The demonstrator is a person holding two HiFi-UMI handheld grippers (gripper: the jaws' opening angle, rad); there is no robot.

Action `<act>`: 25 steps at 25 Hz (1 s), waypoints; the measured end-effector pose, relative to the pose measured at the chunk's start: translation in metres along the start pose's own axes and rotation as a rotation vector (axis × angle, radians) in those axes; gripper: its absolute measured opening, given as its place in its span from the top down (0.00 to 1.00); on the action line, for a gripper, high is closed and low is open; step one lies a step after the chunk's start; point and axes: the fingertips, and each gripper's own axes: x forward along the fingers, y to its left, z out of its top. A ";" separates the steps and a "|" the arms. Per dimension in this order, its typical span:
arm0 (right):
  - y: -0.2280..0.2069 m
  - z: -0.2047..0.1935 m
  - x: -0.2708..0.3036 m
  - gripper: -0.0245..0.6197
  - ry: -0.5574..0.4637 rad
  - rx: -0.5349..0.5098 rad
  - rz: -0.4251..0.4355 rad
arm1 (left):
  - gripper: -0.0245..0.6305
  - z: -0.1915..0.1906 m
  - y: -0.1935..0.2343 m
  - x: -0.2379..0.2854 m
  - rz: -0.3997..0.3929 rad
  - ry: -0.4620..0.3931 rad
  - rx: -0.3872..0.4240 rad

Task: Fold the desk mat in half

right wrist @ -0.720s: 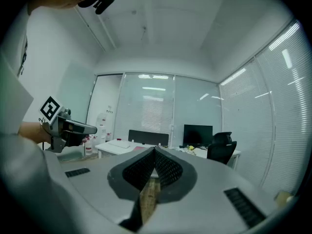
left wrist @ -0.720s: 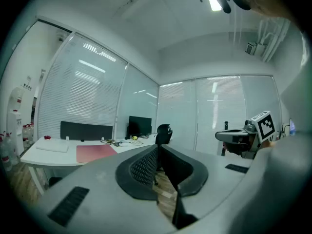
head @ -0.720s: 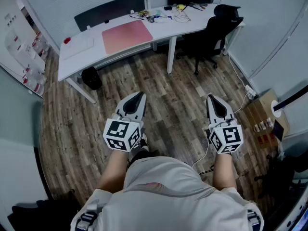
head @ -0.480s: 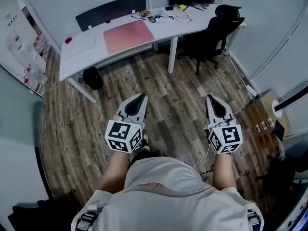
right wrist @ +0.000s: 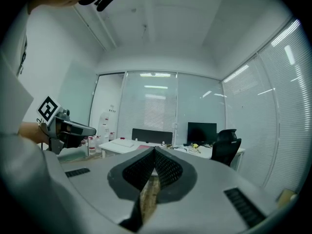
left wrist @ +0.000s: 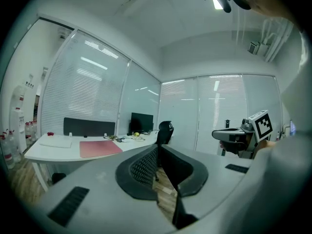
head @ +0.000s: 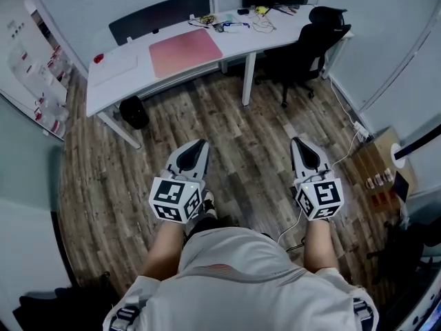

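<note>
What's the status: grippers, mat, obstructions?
Left gripper, right gripper: both shut, empty, above floor. Pink desk mat flat, unfolded on white desk, far ahead. Beside desk's right end: black office chair.

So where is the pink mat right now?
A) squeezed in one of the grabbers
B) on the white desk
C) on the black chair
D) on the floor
B: the pink desk mat lies flat on the white desk, while the left gripper and right gripper are shut and empty over the wood floor.
</note>
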 end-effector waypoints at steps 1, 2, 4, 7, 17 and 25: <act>0.002 -0.001 0.002 0.88 0.001 -0.003 0.005 | 0.92 0.000 0.002 0.000 0.004 0.002 0.000; 0.004 -0.002 0.005 0.88 0.004 -0.007 0.009 | 0.92 0.000 0.005 0.000 0.007 0.003 0.000; 0.004 -0.006 0.012 0.88 0.015 -0.007 0.007 | 0.92 -0.001 0.010 0.000 0.013 0.005 -0.001; 0.002 -0.013 0.029 0.88 0.040 0.027 0.000 | 0.92 -0.003 0.025 0.003 0.025 0.009 -0.011; 0.029 0.002 0.152 0.88 0.086 -0.034 0.079 | 0.92 -0.001 0.124 0.053 0.034 0.010 -0.093; 0.049 0.025 0.264 0.88 0.079 -0.014 0.053 | 0.92 0.021 0.228 0.096 0.003 -0.012 -0.071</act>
